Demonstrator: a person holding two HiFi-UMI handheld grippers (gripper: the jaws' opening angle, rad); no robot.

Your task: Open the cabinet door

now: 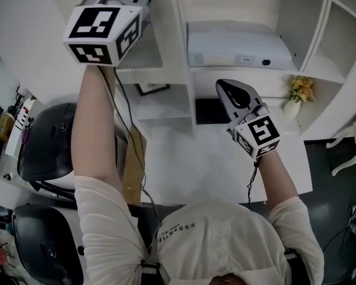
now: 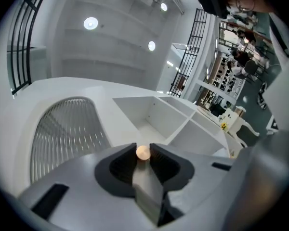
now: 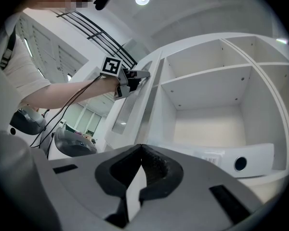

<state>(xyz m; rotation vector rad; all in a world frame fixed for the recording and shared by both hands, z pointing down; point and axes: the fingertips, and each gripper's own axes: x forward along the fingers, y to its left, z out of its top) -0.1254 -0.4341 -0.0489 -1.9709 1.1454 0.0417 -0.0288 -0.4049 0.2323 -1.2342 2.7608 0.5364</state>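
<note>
The white cabinet door [image 1: 143, 47] has a ribbed glass panel [image 2: 62, 129] and stands at the left of the open shelves. Its small round pale knob [image 2: 143, 153] sits pinched between the dark pads of my left gripper [image 2: 143, 147], which is shut on it. From the right gripper view, the left gripper [image 3: 135, 76] shows high at the door's [image 3: 127, 105] free edge, which stands a little off the cabinet. My right gripper [image 1: 222, 84] hangs lower, in front of the open shelves, its jaws [image 3: 141, 147] shut with nothing between them.
A white box-shaped device [image 1: 237, 49] lies on the open shelf [image 3: 207, 76] to the right of the door. A vase of yellow flowers [image 1: 298, 95] stands at the right. A white table [image 1: 213, 165] lies below, and black chairs [image 1: 50, 141] stand at the left.
</note>
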